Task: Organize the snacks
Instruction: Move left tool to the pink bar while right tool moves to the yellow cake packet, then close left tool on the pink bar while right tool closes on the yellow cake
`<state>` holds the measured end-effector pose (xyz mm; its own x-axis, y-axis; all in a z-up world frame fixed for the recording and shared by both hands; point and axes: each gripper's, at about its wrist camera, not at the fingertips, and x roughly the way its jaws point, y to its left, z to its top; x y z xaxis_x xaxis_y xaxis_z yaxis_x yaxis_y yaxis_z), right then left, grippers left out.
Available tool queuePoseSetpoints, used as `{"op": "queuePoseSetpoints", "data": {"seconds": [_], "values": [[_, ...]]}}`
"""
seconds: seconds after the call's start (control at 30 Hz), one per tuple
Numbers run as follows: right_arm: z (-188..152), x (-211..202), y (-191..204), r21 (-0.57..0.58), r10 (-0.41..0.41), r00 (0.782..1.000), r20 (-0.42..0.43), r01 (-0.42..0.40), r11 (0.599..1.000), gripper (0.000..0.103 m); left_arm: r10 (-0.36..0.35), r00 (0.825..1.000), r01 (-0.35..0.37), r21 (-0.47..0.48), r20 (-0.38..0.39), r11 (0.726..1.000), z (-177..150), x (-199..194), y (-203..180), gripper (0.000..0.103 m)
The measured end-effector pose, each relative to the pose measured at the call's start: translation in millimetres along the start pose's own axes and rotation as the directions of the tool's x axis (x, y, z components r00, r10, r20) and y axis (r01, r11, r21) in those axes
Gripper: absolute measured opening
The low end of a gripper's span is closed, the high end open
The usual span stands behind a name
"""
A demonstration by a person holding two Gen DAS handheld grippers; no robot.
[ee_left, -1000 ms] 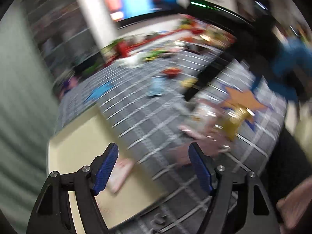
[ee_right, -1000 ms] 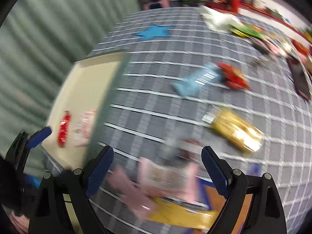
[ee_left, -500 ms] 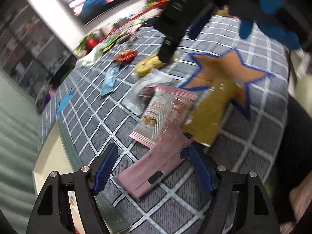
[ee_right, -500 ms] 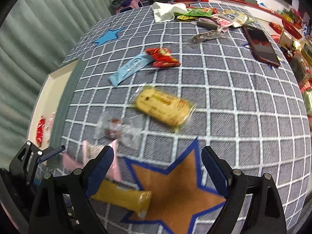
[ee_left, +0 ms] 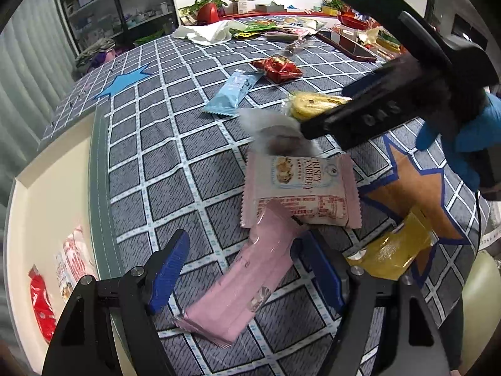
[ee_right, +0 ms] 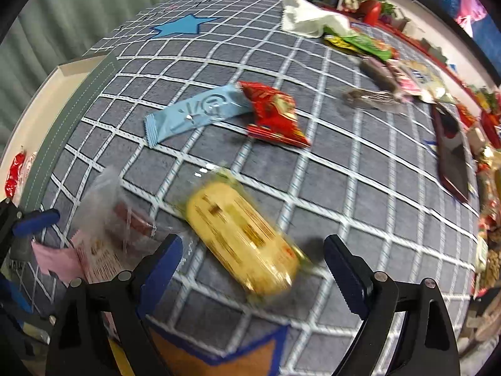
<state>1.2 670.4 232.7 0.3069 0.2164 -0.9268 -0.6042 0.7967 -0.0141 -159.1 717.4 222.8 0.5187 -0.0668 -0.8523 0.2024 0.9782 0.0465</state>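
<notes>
Left gripper [ee_left: 241,269]: spread, straddling pink bar [ee_left: 247,279] on cloth [ee_left: 162,169] | Right gripper [ee_right: 253,266]: spread over yellow cake [ee_right: 241,238], apparently untouched | Risk: overlapping cranberry pack [ee_left: 300,194] drags along.

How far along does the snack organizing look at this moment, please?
Early. Done: a red packet and a white printed packet lie in the cream tray. In hand: nothing gripped; the open left gripper straddles the long pink wrapper, and the open right gripper frames the yellow biscuit pack. Left: the light blue bar, red pouch and others on the checked cloth.
</notes>
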Motion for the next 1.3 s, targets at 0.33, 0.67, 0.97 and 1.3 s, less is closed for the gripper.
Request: {"op": "queuePoseSetpoints", "data": {"seconds": [0.33,0.67,0.97,1.3], "values": [[-19,-17,-16,0.094,-0.028,0.999,0.02,0.026,0.995,0.037,-0.078,0.997,0.078,0.0,-0.016,0.997,-6,-7,-18,0.023],[-66,-44,-44,0.285,0.121,0.99,0.071,-0.137,0.949,0.037,-0.094,0.995,0.092,-0.105,-0.019,0.99,-11,-20,9,0.016],[-78,-50,-33,0.206,-0.016,1.0,0.023,0.011,0.979,0.079,0.035,0.995,-0.041,-0.056,-0.098,0.998,-25,-20,10,0.08],[-70,-41,-25,0.183,-0.069,0.997,0.022,0.064,0.981,0.037,-0.032,0.997,0.026,-0.084,-0.069,0.996,-23,-18,1,0.032]]}}
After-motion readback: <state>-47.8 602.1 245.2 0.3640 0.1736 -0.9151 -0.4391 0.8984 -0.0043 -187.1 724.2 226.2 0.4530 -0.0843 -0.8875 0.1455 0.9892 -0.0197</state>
